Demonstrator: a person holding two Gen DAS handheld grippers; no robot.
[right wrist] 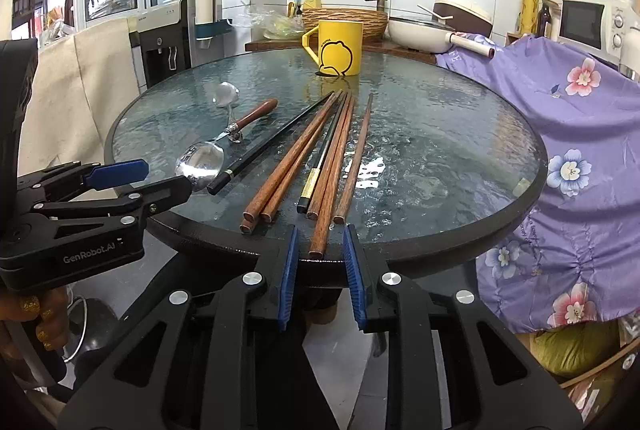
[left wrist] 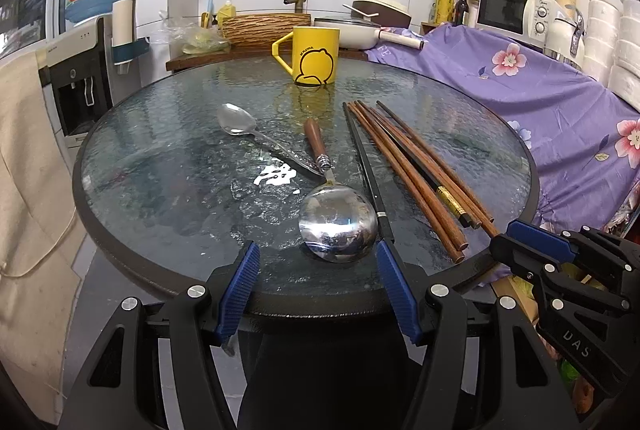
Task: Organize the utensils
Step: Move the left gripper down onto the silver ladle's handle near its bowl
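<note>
At desk (right wrist: 460,250) edge | right gripper (right wrist: 320,262) narrowed round chopstick (right wrist: 332,182) end, unclamped | left gripper (left wrist: 316,270) apart by ladle (left wrist: 338,226) | center before pinching, then to mug (right wrist: 340,48)

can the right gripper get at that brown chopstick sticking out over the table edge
Probably yes. The brown chopstick's near end already lies between the right gripper's jaws, which don't yet touch it; nothing blocks the way.

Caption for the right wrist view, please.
Right gripper open around a brown chopstick's end at the glass table's edge; yellow mug behind.
</note>
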